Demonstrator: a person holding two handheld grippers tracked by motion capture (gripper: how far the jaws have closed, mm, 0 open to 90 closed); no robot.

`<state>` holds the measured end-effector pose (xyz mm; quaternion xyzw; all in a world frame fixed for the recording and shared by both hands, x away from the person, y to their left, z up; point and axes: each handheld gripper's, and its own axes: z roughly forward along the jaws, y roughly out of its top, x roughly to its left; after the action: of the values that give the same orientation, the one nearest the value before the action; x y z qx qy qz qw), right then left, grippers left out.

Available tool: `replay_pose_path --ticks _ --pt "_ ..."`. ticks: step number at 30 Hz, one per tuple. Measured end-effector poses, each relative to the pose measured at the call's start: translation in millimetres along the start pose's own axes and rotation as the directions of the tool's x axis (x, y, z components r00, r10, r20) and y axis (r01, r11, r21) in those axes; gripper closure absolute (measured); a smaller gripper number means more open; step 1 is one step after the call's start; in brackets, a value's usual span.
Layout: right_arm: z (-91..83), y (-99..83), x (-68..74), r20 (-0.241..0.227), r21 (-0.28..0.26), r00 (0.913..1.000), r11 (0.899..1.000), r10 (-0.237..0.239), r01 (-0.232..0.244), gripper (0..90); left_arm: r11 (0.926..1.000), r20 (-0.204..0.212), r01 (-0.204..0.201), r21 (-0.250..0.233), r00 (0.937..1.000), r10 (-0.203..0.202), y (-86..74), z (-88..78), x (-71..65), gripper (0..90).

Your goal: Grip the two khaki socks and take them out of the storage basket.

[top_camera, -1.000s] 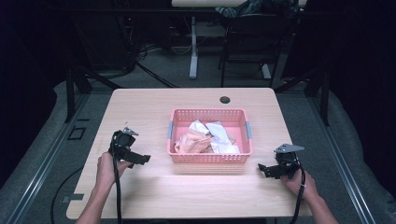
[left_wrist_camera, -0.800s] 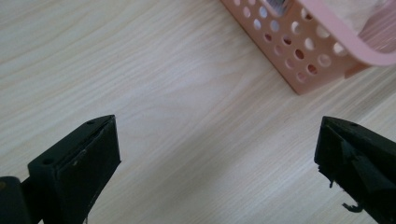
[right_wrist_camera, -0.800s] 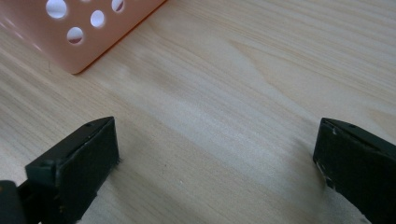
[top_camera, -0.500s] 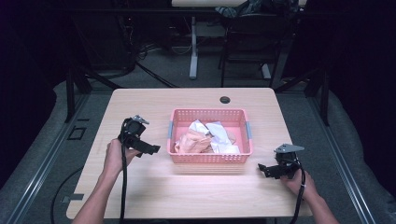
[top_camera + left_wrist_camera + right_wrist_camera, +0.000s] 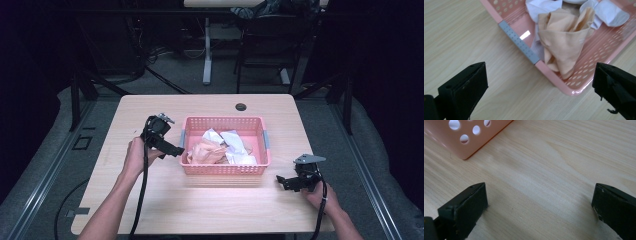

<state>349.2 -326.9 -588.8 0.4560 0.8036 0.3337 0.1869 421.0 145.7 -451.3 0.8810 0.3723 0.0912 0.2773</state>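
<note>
A pink perforated plastic basket [image 5: 224, 167] sits mid-frame on the pale wooden surface [image 5: 210, 210], holding a crumpled peach cloth [image 5: 564, 37] and white cloths [image 5: 609, 12]. The left tongs [image 5: 177, 150] hover at the basket's left rim, jaws spread wide, empty. The right tongs [image 5: 281, 181] rest lower right, well apart, gaping and empty.

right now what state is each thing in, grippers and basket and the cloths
left gripper: open, empty, raised beside the basket's left end
right gripper: open, empty, low over the table
pink perforated plastic basket: upright, holding cloths
peach cloth: crumpled in the basket
white cloths: crumpled in the basket
</note>
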Motion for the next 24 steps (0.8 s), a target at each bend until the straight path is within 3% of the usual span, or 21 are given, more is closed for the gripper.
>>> replay_pose_path --ticks 7,15,17,24 --pt "0.1 0.0 0.1 -0.003 -0.002 1.0000 1.000 0.001 -0.001 0.0 0.9989 0.009 -0.037 0.028 0.9993 0.036 21.8 21.1 -19.5 0.0" --pt "0.3 -0.2 0.3 -0.003 -0.006 1.0000 1.000 0.005 -0.005 0.0 0.9957 0.026 -0.084 0.039 0.9962 0.083 34.7 38.1 -37.8 1.1" --pt "0.3 -0.2 0.3 -0.002 -0.005 1.0000 1.000 0.004 -0.004 0.0 0.9949 0.059 -0.096 0.029 0.9937 0.095 37.2 44.1 -42.4 4.0" --pt "-0.2 0.1 -0.1 0.000 0.003 1.0000 1.000 -0.002 0.002 0.0 0.9900 0.090 -0.130 0.056 0.9881 0.124 42.4 66.8 -54.4 16.8"
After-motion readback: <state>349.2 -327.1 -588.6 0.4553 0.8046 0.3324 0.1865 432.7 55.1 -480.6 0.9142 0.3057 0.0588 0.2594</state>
